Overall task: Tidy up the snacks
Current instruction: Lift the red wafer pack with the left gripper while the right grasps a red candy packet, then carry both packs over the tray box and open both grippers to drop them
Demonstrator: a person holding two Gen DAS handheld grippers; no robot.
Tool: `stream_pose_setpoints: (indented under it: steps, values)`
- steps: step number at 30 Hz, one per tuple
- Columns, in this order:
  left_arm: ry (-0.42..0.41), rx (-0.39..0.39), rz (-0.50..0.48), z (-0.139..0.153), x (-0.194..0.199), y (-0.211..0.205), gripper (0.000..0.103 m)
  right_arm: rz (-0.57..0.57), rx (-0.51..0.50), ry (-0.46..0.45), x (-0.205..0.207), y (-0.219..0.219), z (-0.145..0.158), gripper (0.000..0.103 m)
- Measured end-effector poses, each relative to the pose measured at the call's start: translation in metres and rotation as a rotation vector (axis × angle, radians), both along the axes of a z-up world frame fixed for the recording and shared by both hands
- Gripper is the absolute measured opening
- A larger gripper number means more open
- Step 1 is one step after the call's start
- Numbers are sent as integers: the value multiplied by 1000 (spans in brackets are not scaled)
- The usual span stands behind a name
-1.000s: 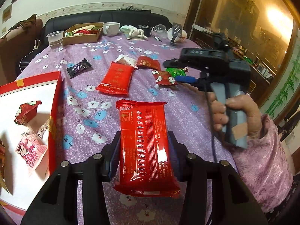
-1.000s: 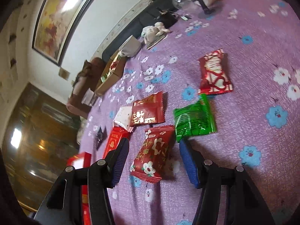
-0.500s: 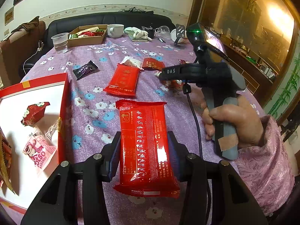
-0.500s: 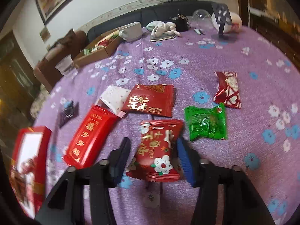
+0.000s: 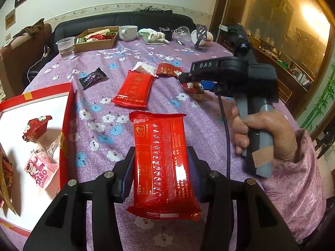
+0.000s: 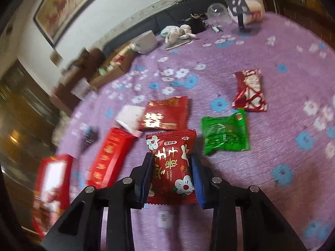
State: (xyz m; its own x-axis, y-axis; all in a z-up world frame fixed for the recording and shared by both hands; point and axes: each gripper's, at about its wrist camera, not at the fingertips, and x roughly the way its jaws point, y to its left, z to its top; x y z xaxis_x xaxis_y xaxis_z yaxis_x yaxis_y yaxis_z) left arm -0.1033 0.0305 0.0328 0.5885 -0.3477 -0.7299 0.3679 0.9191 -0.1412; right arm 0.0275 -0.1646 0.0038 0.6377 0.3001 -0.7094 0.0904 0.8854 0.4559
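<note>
My left gripper (image 5: 160,156) is shut on a long red snack packet (image 5: 161,146), held just above the purple flowered tablecloth, right of the open red box (image 5: 67,125). Across the table a hand holds my right gripper (image 5: 193,83). In the right wrist view the right gripper (image 6: 171,161) has a red flowered snack packet (image 6: 171,146) between its closing jaws, and both pads press on its sides. Beside it lie a green packet (image 6: 225,131), a red-and-gold packet (image 6: 165,115) and another long red packet (image 6: 108,159).
The red box holds a few snacks on its white floor. A black packet (image 5: 92,79) and a red-and-white packet (image 6: 249,90) lie loose. At the far edge stand a cardboard box (image 5: 94,39), a plastic cup (image 5: 65,48), a mug (image 5: 127,32) and a phone stand (image 5: 201,35).
The right gripper's jaws have closed in on the flowered packet and raised it a little off the cloth, and its view has rolled. The left gripper has kept still with its packet.
</note>
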Motion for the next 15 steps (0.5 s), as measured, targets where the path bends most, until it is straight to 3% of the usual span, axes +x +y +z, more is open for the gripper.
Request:
stream_pose_setpoints:
  steps: [6,15]
  values:
    - [-13,-30,21,8,-1,12,44,67,102,-114,-7,6,17,35]
    - [-100,-60,151,31,-4,68,44,48,138,-131,-10,1,17,35]
